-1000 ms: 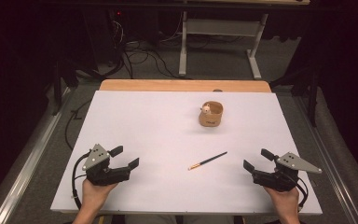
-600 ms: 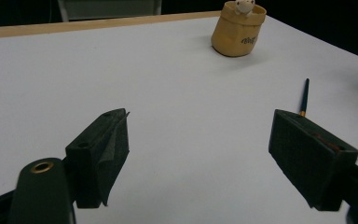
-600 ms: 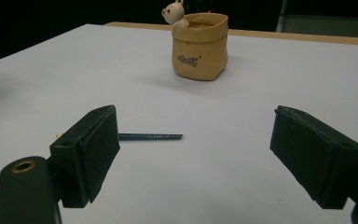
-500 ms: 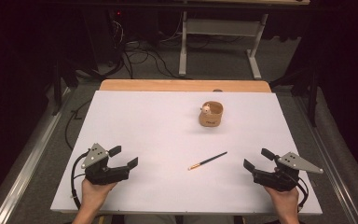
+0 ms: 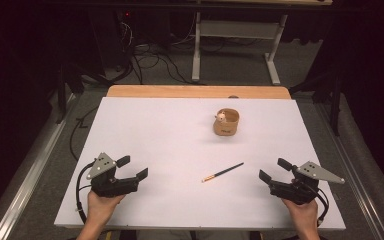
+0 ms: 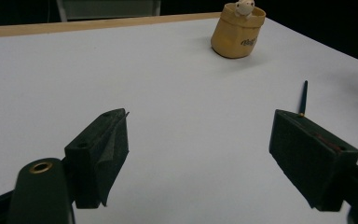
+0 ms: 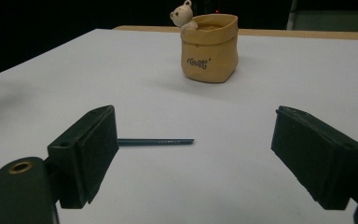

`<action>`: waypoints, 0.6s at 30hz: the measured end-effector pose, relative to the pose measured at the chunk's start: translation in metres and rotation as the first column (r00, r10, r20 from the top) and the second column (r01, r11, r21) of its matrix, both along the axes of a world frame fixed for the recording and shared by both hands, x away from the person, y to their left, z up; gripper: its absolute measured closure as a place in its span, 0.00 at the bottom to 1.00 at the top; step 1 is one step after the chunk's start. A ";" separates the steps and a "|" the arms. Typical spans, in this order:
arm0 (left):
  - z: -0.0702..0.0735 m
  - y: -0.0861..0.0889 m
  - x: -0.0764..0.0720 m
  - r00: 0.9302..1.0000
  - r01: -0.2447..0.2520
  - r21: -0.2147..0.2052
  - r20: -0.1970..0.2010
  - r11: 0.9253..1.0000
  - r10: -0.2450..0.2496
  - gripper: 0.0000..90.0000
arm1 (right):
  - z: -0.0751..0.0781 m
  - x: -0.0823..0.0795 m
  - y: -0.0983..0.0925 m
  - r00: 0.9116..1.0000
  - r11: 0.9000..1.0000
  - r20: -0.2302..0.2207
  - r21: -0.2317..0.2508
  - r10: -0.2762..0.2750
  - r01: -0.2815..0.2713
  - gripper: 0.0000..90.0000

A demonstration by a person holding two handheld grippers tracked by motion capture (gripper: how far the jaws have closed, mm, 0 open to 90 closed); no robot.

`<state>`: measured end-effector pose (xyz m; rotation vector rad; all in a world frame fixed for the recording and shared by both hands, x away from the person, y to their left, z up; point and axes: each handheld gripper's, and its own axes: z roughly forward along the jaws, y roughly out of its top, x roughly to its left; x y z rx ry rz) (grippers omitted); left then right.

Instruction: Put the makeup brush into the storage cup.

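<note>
Both grippers rest low at the near edge of the white table (image 5: 145, 125), each held in a hand. The left gripper (image 5: 132, 168) sits at the near left with its jaws spread wide and nothing between them; the right gripper (image 5: 275, 170) sits at the near right, jaws likewise wide apart and empty.

Between the two, slightly nearer the right one, a thin dark pencil (image 5: 223, 171) lies flat on the table, angled with its pale end toward the person. Neither gripper touches it. In the right gripper view the pencil (image 7: 158, 141) lies crosswise just beyond the jaws, one end hidden behind a jaw.

Farther back stands a tan pot (image 5: 226, 122), upright, well apart from the pencil. A small bear figure (image 7: 183, 16) peeks over its rim; whether it is part of the pot is hard to tell.
</note>
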<state>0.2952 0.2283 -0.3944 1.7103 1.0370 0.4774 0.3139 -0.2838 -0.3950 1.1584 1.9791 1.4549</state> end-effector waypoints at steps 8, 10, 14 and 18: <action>-0.001 0.000 0.000 1.000 -0.001 0.003 -0.004 1.000 0.001 0.22 | 0.001 0.001 0.006 1.000 1.000 0.017 0.001 0.017 -0.017 0.18; -0.001 -0.001 0.000 1.000 -0.001 0.008 -0.003 1.000 0.001 0.22 | 0.001 0.002 0.008 1.000 1.000 0.013 -0.001 0.020 -0.020 0.18; -0.001 -0.002 0.001 1.000 0.006 0.011 -0.005 1.000 -0.005 0.21 | 0.003 0.003 0.012 0.999 1.000 0.022 -0.003 0.029 -0.029 0.18; -0.002 -0.003 0.002 1.000 0.012 0.017 -0.003 1.000 -0.012 0.21 | 0.005 0.005 0.018 0.998 0.999 0.043 -0.017 0.039 -0.039 0.17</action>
